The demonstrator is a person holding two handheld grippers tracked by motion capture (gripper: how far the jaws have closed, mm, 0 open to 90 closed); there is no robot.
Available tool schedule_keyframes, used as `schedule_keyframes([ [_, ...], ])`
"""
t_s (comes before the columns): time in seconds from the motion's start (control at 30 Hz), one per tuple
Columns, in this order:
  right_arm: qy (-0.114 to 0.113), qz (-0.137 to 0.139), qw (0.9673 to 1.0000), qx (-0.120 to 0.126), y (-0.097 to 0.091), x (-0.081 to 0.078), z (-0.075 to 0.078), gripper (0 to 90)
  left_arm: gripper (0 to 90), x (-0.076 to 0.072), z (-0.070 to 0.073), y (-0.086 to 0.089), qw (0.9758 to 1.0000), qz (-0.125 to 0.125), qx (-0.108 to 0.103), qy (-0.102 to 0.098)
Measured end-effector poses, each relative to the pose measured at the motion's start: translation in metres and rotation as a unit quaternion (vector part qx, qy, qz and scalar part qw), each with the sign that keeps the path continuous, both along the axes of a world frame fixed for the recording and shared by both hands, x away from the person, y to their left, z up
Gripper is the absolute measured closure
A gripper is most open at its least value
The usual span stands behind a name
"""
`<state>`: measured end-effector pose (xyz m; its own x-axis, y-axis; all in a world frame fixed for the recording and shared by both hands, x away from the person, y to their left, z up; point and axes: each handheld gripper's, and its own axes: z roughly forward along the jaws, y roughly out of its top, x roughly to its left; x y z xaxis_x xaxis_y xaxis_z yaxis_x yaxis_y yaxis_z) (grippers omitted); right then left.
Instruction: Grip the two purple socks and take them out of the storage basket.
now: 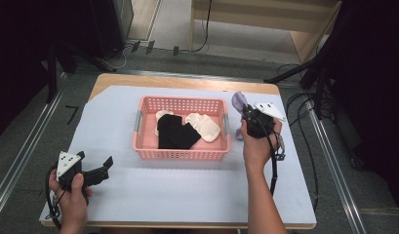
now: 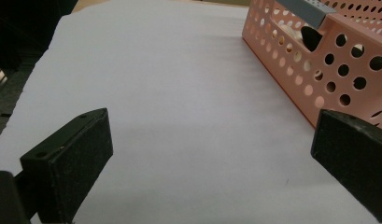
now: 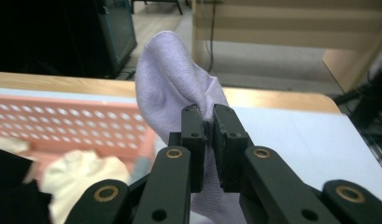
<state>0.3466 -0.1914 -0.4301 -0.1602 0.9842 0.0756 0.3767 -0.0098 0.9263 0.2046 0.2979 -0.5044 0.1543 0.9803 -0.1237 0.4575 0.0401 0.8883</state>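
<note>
Right gripper: the black two-jaw right gripper [image 1: 248, 113] sits just past the right end of the basket, held in the person's right hand [image 1: 258, 141]; in the right gripper view [image 3: 208, 116] its jaws are drawn nearly together and pinch a fold of cloth between the pads.
Sock in hand: a soft pale lilac fabric sock [image 3: 172, 79] is clamped in those jaws; its rounded end stands up above the fingertips, and the rest hangs down below them. In the high view the lilac sock [image 1: 239, 101] pokes out on the far side of the gripper, above the table and outside the basket's right wall.
Left gripper: the black two-jaw left gripper [image 1: 105, 168] rests low near the front left corner of the table, in the person's left hand [image 1: 72, 195]; the left gripper view [image 2: 212, 140] shows its jaws spread wide with only bare table surface between them.
Basket: a pink perforated plastic basket [image 1: 180, 153] with grey handles stands at the middle of the table, its near corner beside the left gripper's far jaw.
Basket contents: a black fabric sock [image 1: 175, 132] lies in the middle; a cream fabric sock [image 1: 204, 126] lies touching it on the right, another cream piece behind it.
Table: a wooden table covered with a pale lilac-white sheet [image 1: 187, 190].
</note>
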Motion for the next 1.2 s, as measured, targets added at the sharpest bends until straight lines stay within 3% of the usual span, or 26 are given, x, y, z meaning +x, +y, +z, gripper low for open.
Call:
schedule_keyframes([
  [0.27, 0.035, -0.026, 0.9990, -0.001, -0.019, -0.001, -0.022, 83.8, 0.0, 0.000, 0.000, 0.000, 1.0000, 0.000, 0.001, -0.001],
  [0.33, 0.050, -0.038, 0.9979, -0.015, -0.023, -0.001, -0.033, 83.6, 0.0, 0.000, 0.000, 0.000, 1.0000, 0.000, 0.000, 0.000],
  [0.47, 0.074, -0.052, 0.9959, -0.010, -0.030, -0.002, -0.046, 78.8, 0.0, 0.000, 0.000, 0.000, 1.0000, 0.000, 0.000, 0.000],
  [0.5, 0.074, -0.052, 0.9959, -0.010, -0.030, -0.002, -0.046, 78.8, 0.0, 0.000, 0.000, 0.000, 1.0000, 0.000, 0.000, 0.000],
  [0.53, 0.076, -0.056, 0.9955, 0.008, -0.032, -0.003, -0.049, 65.4, 0.0, 0.000, 0.000, 0.000, 1.0000, 0.000, 0.000, 0.000],
  [0.57, 0.076, -0.056, 0.9955, 0.008, -0.032, -0.003, -0.049, 65.4, 0.0, 0.000, 0.000, 0.000, 1.0000, 0.000, 0.000, 0.000],
  [0.63, 0.071, -0.060, 0.9954, 0.023, -0.034, -0.004, -0.051, 48.0, 0.0, 0.000, 0.000, 0.000, 1.0000, -0.001, -0.001, 0.000],
  [0.7, 0.074, -0.069, 0.9946, 0.023, -0.036, -0.007, -0.051, 39.1, 0.0, 0.000, 0.000, 0.000, 1.0000, 0.000, -0.001, -0.001],
  [0.9, 0.073, -0.054, 0.9949, 0.043, -0.047, -0.021, -0.050, 35.0, 0.0, 0.000, 0.000, 0.000, 1.0000, 0.000, 0.001, -0.001],
  [1.13, 0.071, -0.046, 0.9952, 0.048, -0.058, -0.039, -0.053, 34.7, 0.0, 0.000, 0.000, 0.000, 1.0000, 0.000, 0.000, -0.001],
  [1.2, 0.061, -0.045, 0.9955, 0.058, -0.063, -0.048, -0.055, 35.1, 0.0, 0.000, 0.000, 0.000, 1.0000, 0.000, 0.000, -0.001],
])
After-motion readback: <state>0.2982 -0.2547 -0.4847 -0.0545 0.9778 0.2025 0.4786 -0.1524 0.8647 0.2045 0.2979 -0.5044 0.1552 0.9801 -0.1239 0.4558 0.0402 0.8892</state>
